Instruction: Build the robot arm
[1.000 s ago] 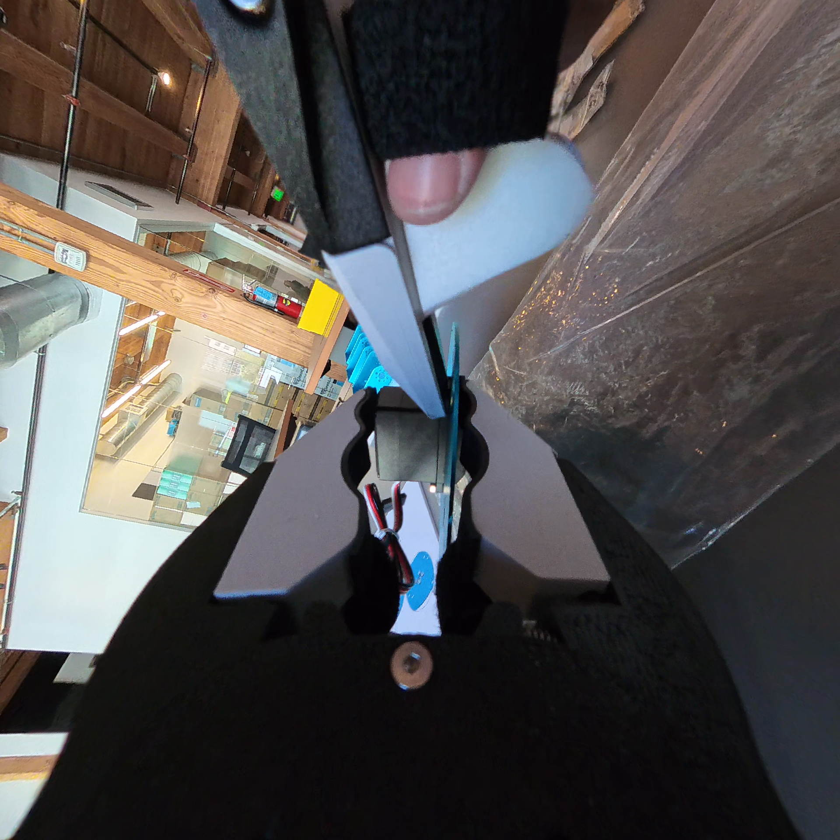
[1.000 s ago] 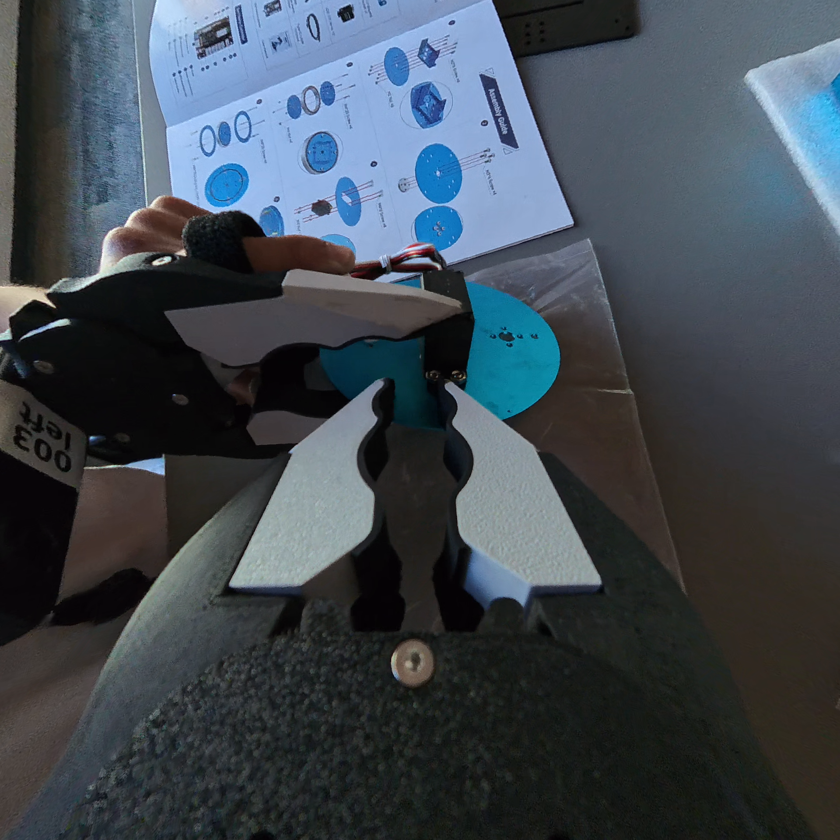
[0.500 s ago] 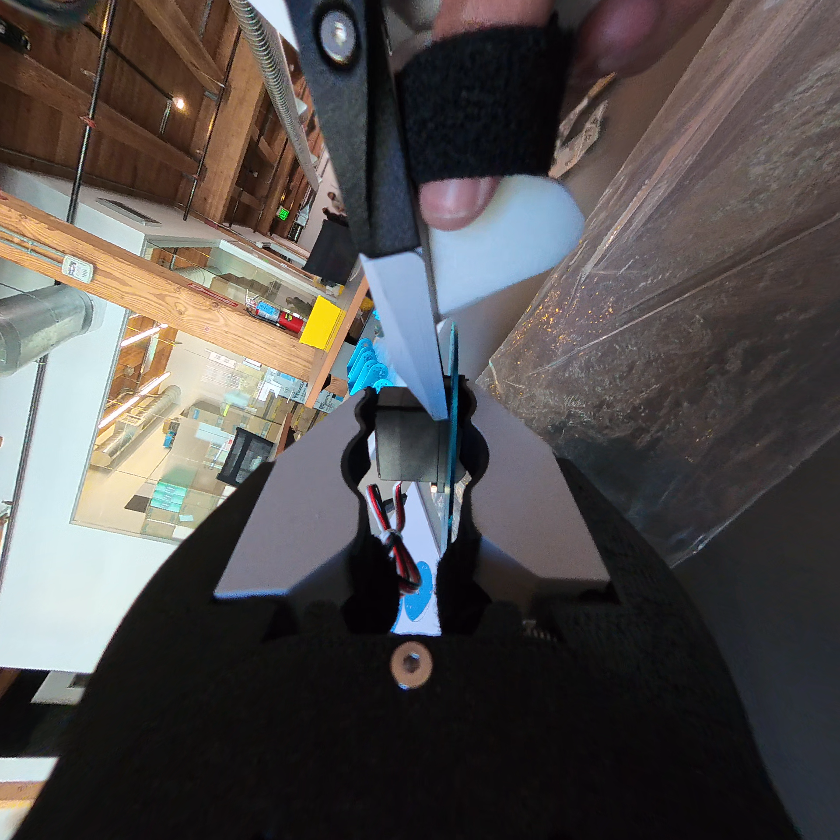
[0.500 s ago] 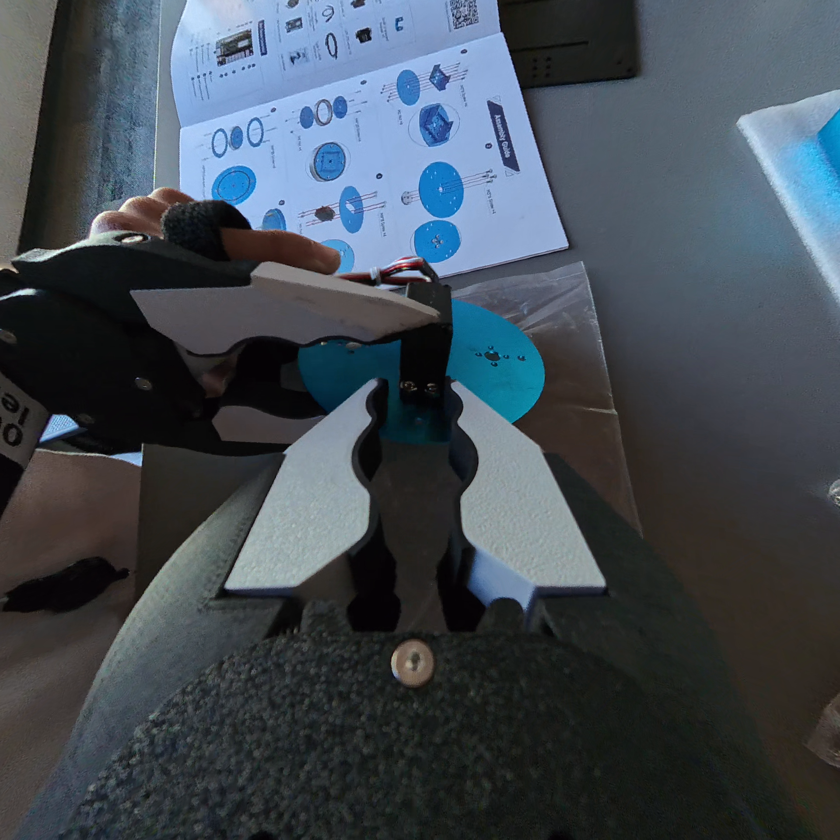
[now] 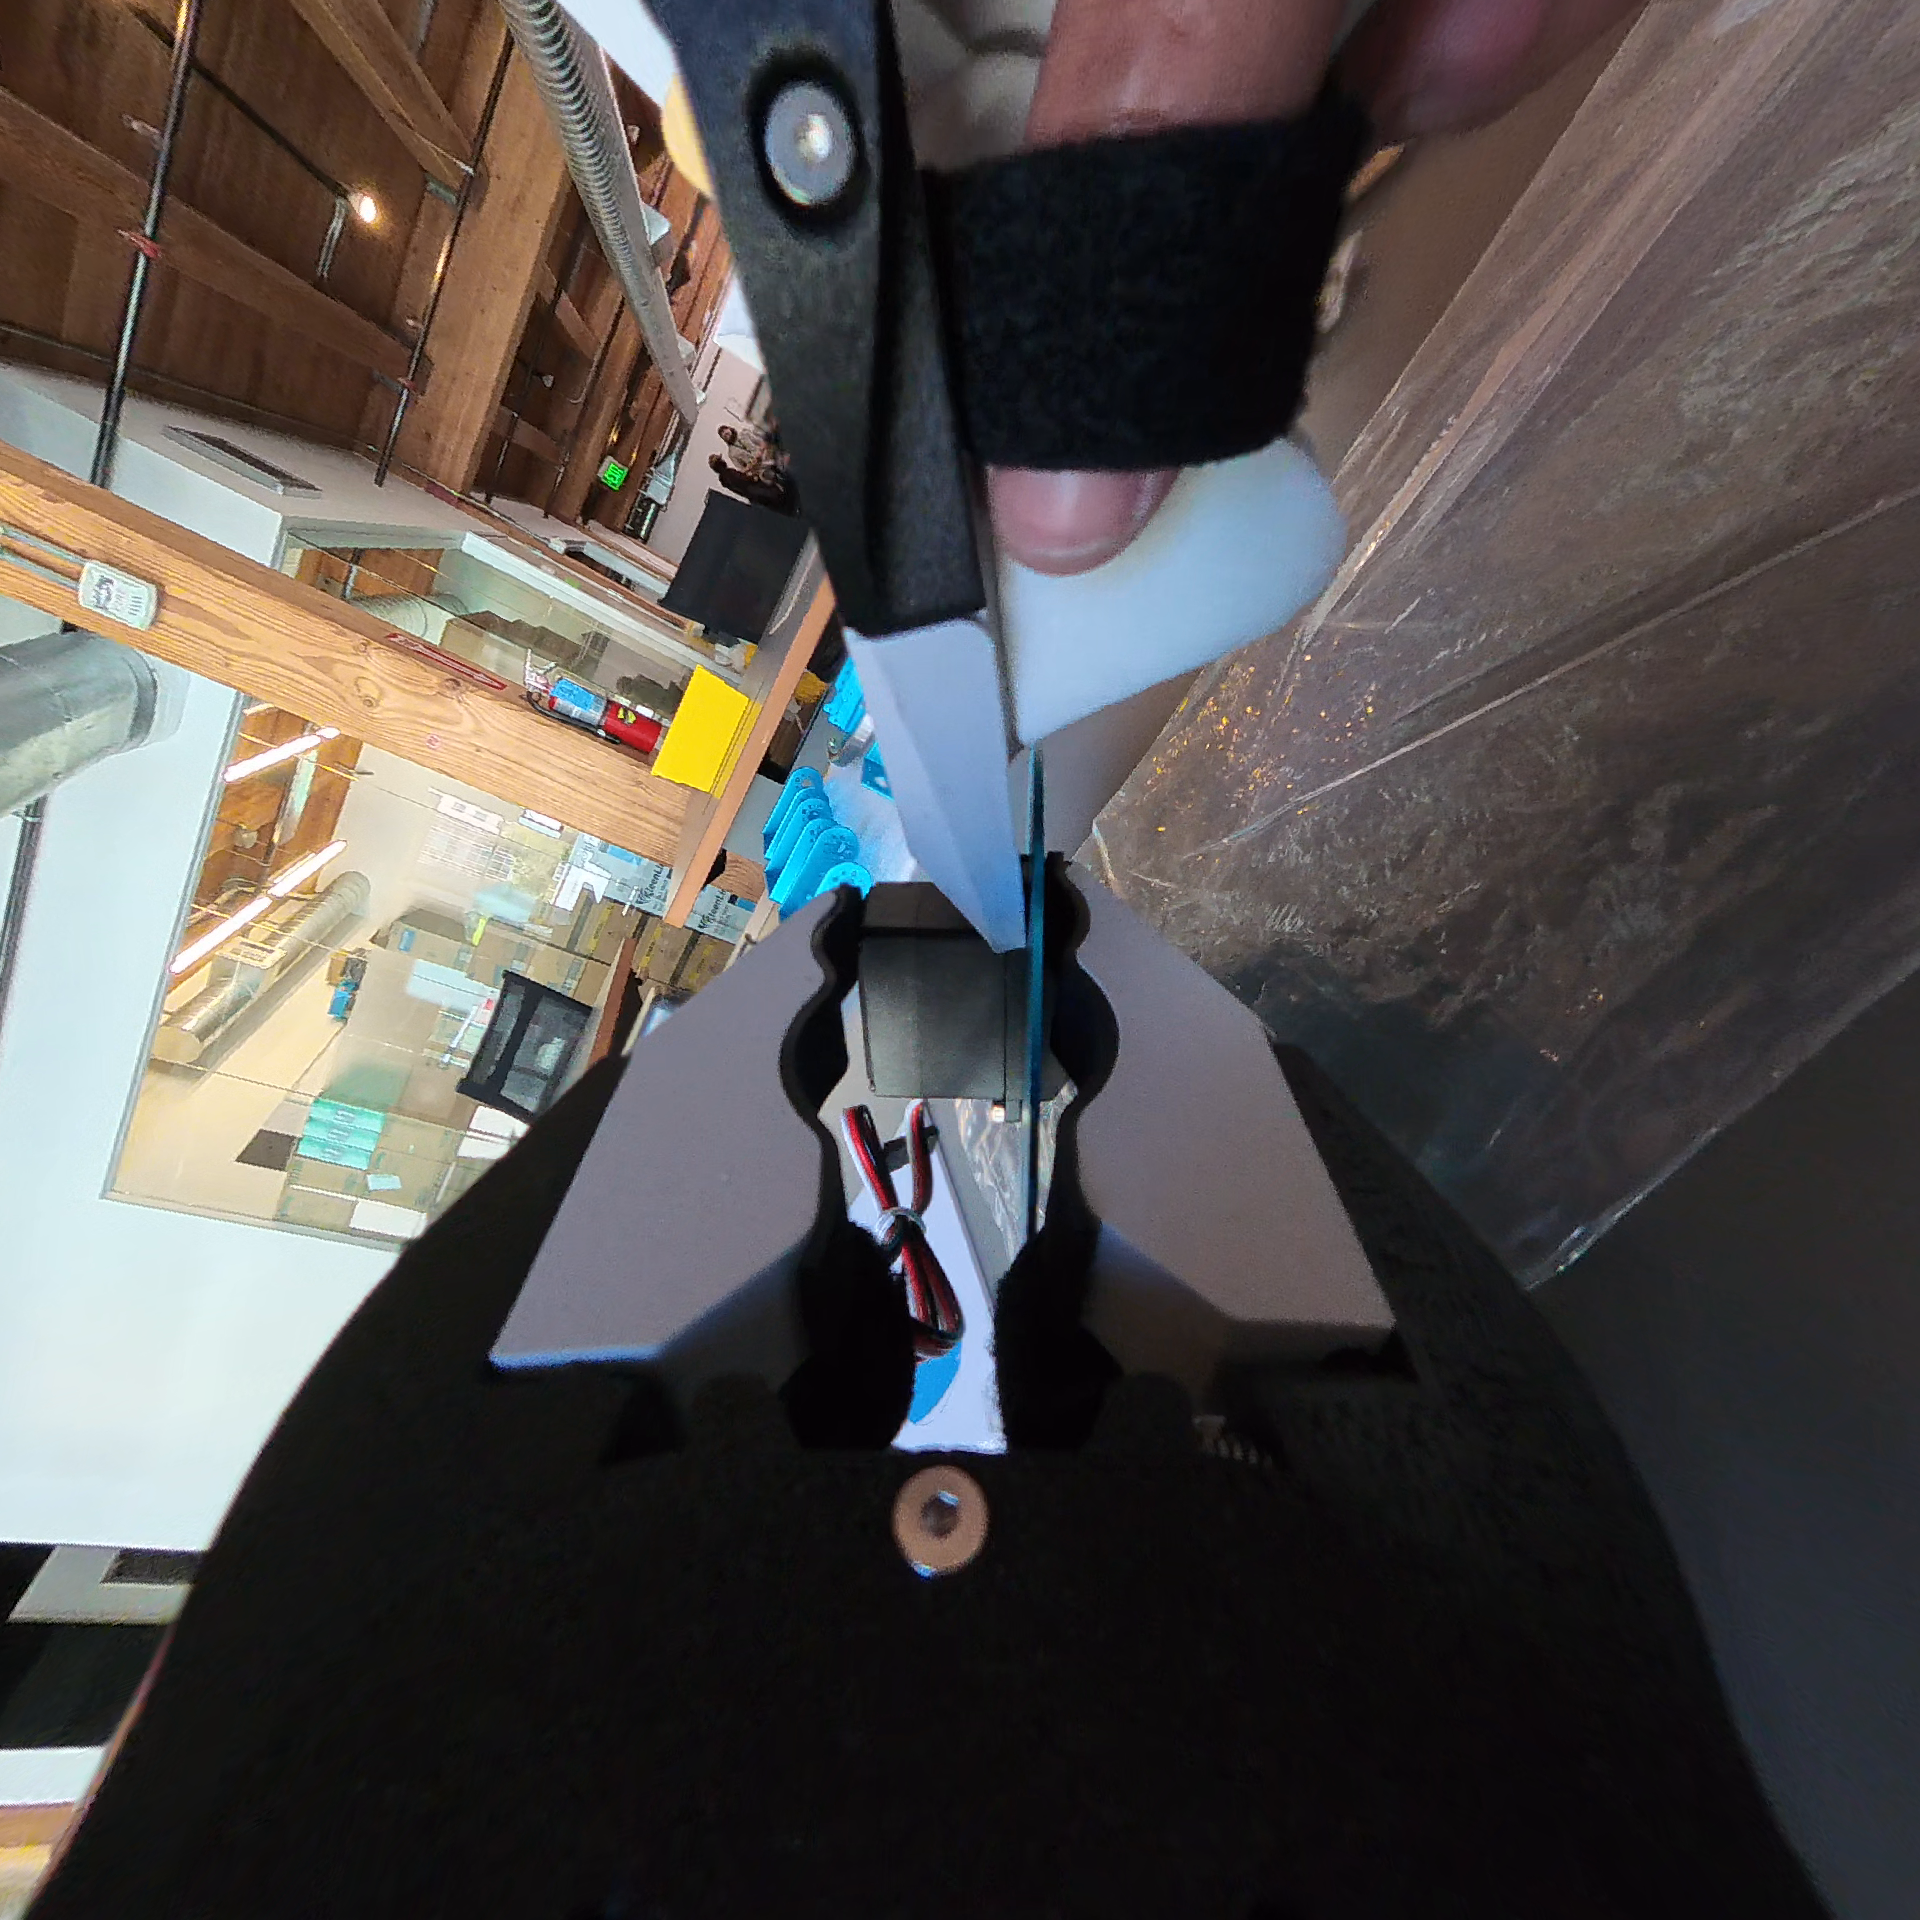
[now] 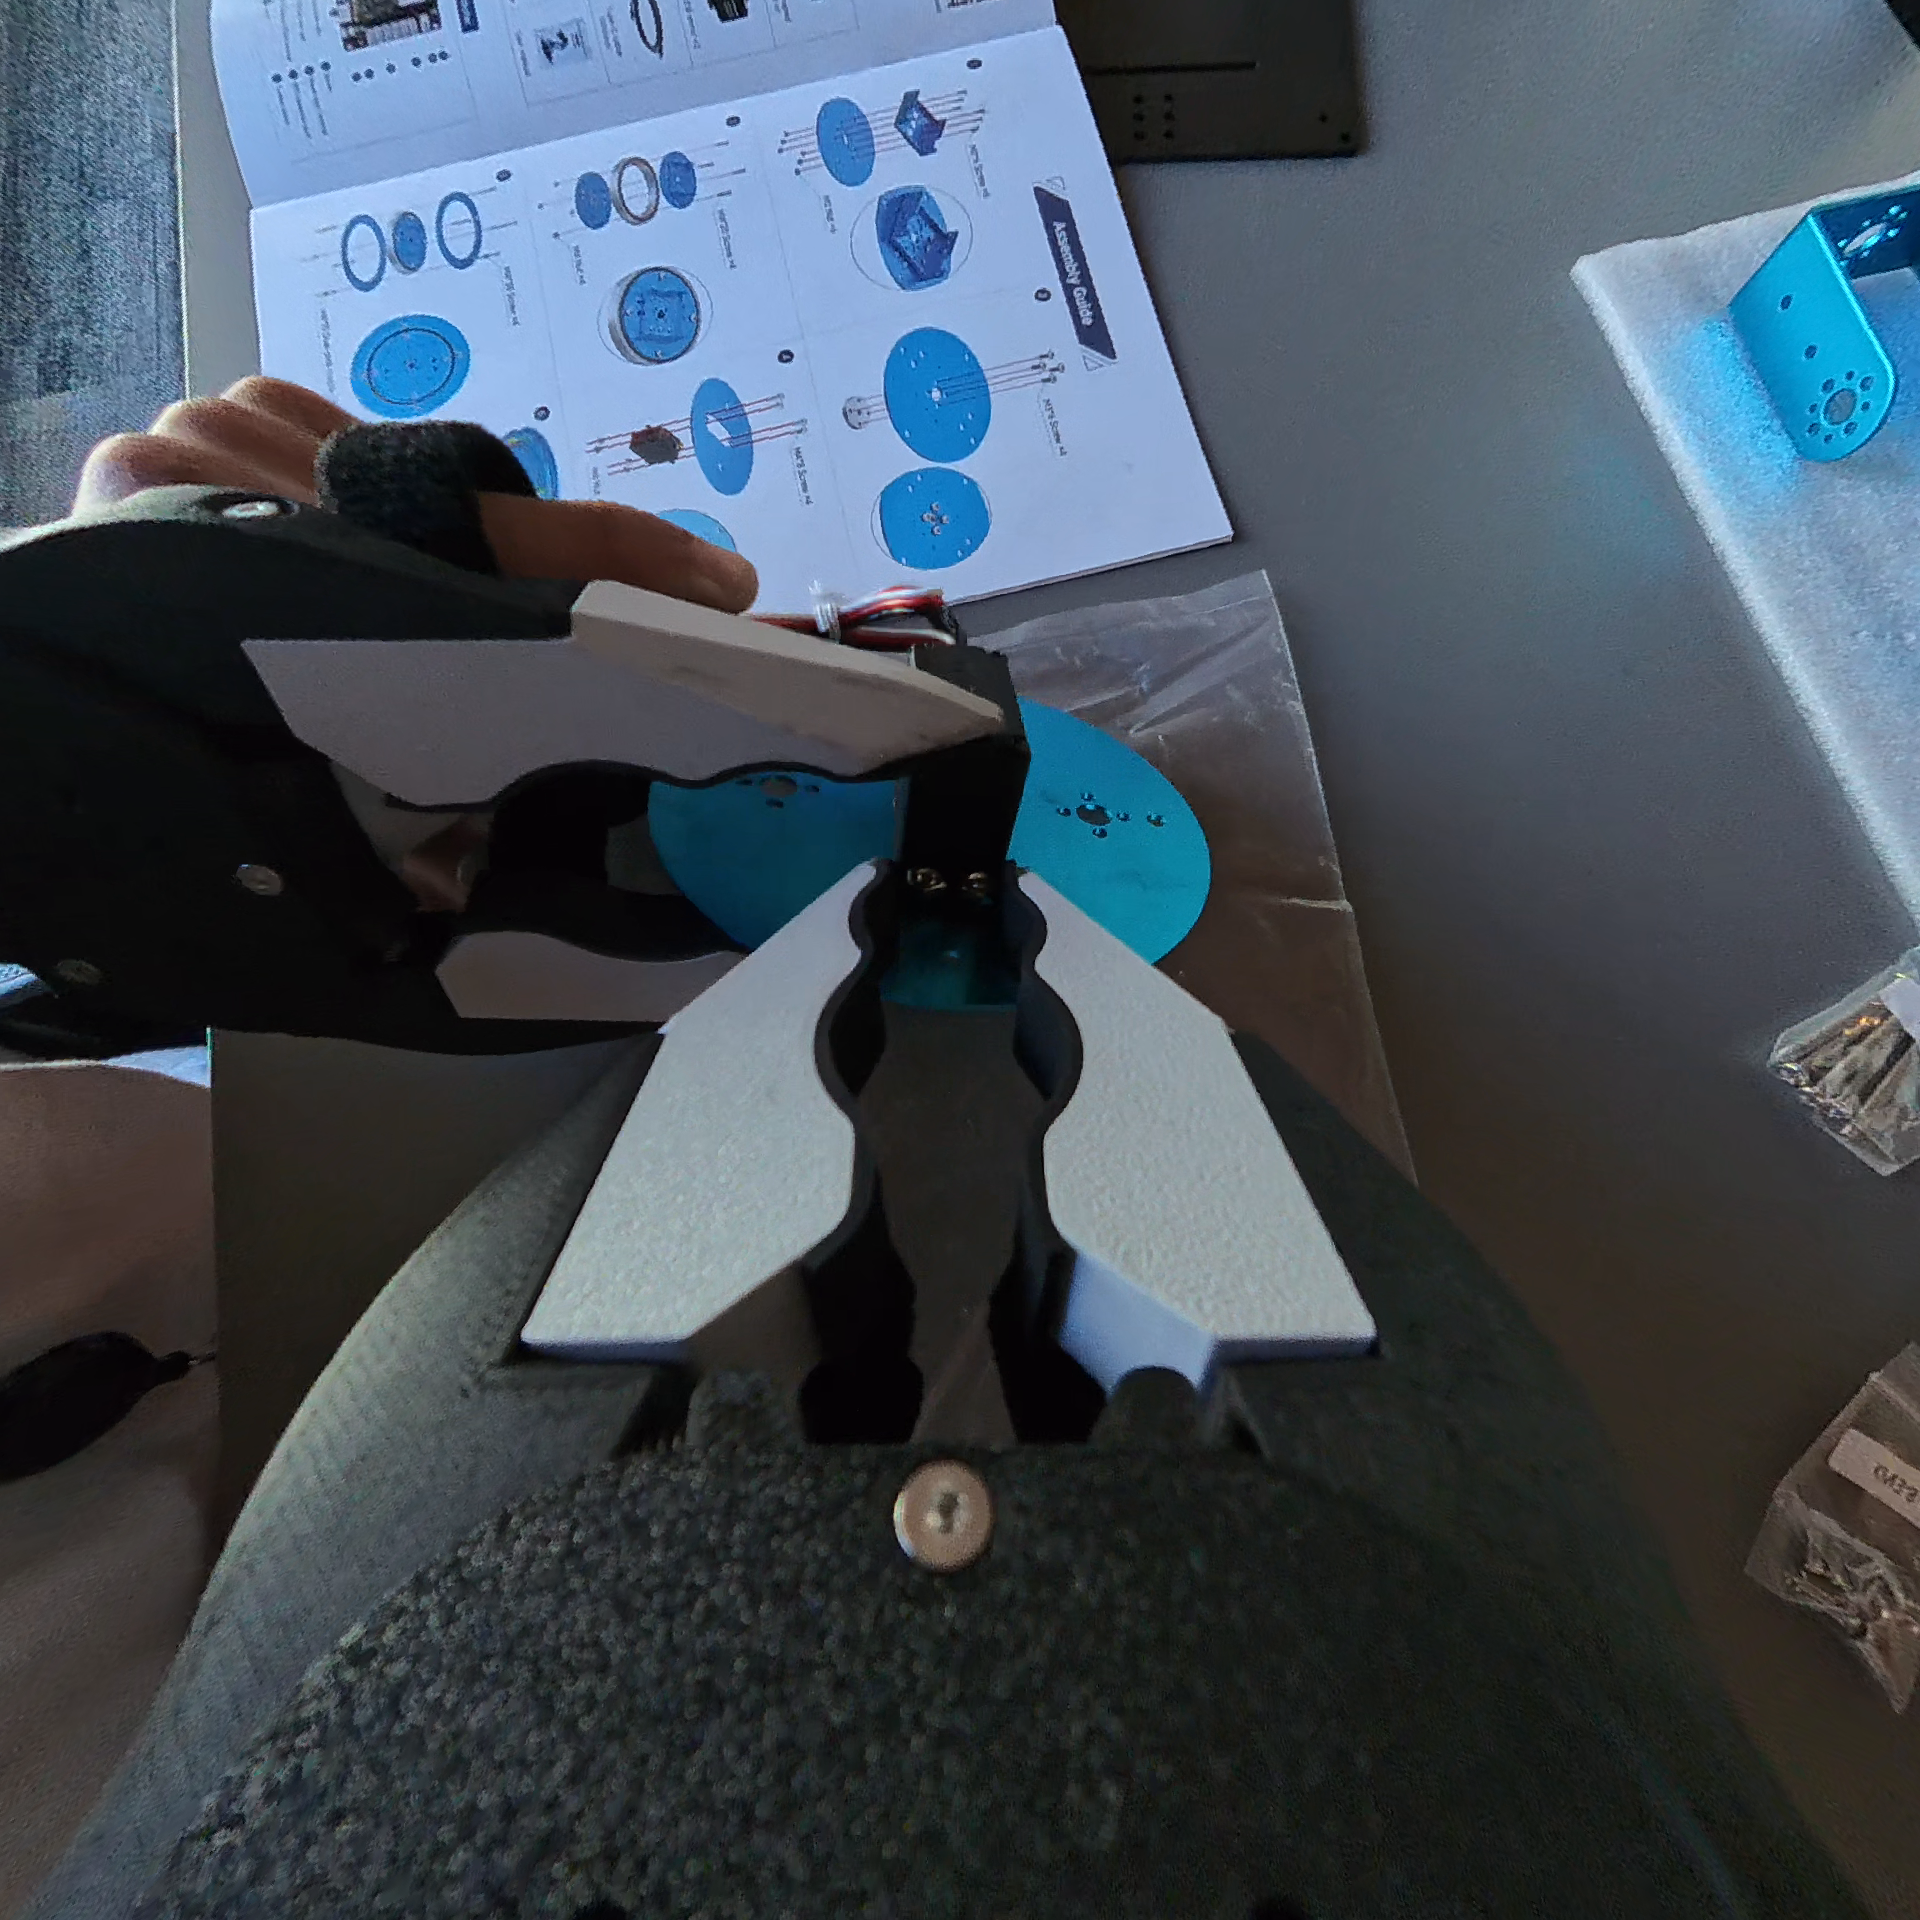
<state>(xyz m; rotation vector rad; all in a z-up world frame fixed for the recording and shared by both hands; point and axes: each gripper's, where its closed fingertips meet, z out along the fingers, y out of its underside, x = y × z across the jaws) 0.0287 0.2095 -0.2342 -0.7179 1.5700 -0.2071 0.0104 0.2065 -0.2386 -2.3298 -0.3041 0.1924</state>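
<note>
Two grippers on one small part. The left gripper [image 5: 951,920] has its jaws clamped across a black servo [image 5: 930,1013] and the thin blue disc [image 6: 1112,831] that sits flat against it, with the red, white and black wires [image 5: 920,1278] trailing back between the fingers. The assembly hangs just above a clear plastic bag [image 6: 1195,665] on the desk [image 6: 1455,727].

The right gripper [image 6: 943,888] comes in from below, jaws narrow, tips flanking the servo's screw end. Whether they actually press on it, I cannot tell.

To my eye a hold like this wants a square, firm left grip, with the wires kept out of the pinch and the disc not levered.

Around it lie an open booklet [image 6: 727,260], a blue bracket [image 6: 1818,343] on a foam sheet [image 6: 1662,343], and bags of screws [image 6: 1849,1070].
</note>
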